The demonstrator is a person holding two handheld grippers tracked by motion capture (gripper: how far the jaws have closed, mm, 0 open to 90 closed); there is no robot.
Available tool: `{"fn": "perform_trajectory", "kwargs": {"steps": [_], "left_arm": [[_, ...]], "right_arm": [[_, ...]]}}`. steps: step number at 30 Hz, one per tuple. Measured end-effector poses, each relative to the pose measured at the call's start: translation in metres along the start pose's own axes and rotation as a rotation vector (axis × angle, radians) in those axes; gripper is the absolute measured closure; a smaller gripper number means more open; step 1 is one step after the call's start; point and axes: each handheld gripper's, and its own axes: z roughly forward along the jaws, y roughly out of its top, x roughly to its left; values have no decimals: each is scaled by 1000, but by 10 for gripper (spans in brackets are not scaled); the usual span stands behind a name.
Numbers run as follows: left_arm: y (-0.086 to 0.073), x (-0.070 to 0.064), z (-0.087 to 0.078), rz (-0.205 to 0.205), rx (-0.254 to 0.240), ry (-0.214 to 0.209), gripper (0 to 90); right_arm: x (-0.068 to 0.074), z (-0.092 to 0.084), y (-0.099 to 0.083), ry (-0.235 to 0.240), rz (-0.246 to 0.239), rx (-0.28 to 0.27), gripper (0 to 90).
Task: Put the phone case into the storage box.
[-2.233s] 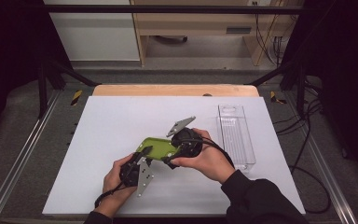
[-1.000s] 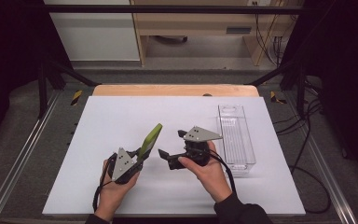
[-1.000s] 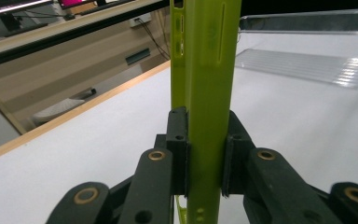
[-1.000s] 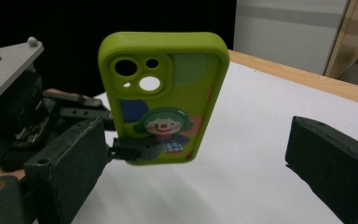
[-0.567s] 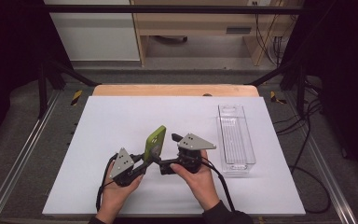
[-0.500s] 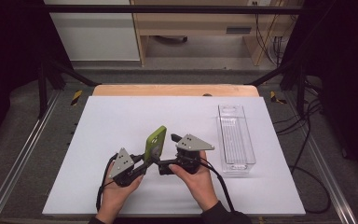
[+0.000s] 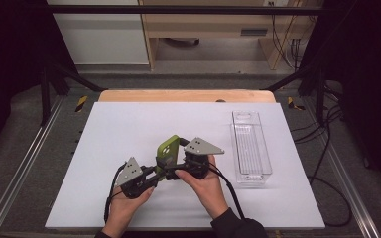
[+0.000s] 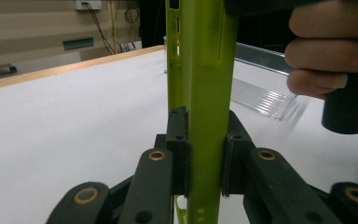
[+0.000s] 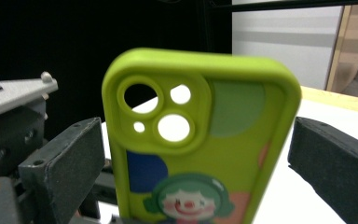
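While my left tongs [image 7: 155, 174] pinch the green phone case [image 7: 167, 153] by its thin edges near the bottom end, the case stands almost upright above the desk [image 7: 129, 124], its long axis rising away from that grip and leaning a little toward the clear tray [image 7: 250, 148]. In the left gripper view the two pads sit flush on either side of the case's narrow profile [image 8: 205, 93], so that hold looks firm to me. My right tongs [image 7: 177, 171] come at the case from the tray side and face its printed back: in the right gripper view the camera cut-outs and the cartoon face [image 9: 200, 154] sit square between my two pads, which stand wide and clear of both long edges. So the case lies straight ahead of the right tongs, broad face on, with its width spanning the gap and its length running up across it. I judge the right hand is the one placed to close next, across the width, just above the left grip.
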Motion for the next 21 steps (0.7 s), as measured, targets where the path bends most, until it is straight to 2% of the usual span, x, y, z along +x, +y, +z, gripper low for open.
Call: {"fn": "perform_trajectory", "kwargs": {"steps": [7, 12, 15, 21], "left_arm": [[0, -2, 2, 1, 3, -19, 769], [-1, -1, 2, -28, -9, -35, 769], [-2, 0, 2, -34, -8, -30, 769], [-3, 1, 2, -39, -7, -26, 769]], "right_arm": [[0, 6, 4, -36, 12, 7, 42], [1, 7, 3, -41, 13, 7, 70], [2, 7, 3, -55, 14, 3, 95], [3, 8, 3, -45, 27, 14, 147]]}}
